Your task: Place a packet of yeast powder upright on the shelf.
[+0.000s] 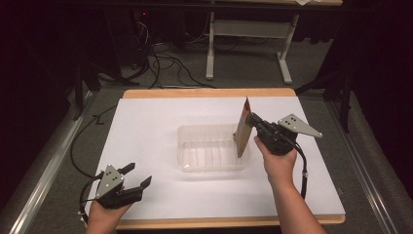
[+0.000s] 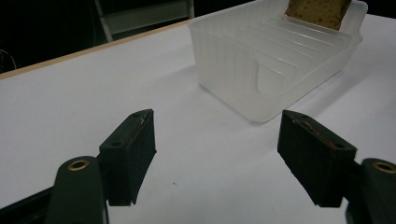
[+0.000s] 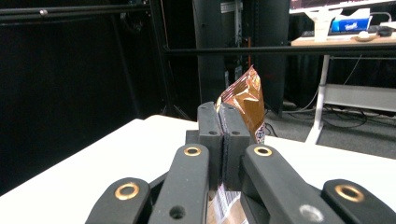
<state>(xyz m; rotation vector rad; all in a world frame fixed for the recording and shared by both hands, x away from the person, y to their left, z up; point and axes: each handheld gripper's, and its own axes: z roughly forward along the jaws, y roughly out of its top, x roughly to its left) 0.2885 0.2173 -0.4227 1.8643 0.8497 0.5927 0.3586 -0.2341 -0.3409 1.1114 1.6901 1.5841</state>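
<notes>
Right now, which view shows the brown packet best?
The high view: the brown packet stands upright in the clear tray, held by the right gripper. The right gripper view shows its top; the left gripper view, its lower part.

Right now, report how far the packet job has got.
Done: the right claw is shut on the brown snack packet, upright over the clear plastic tray's right end. In hand: lowering it; its bottom edge shows inside the tray. Left: release it. The left claw waits open, empty.
</notes>
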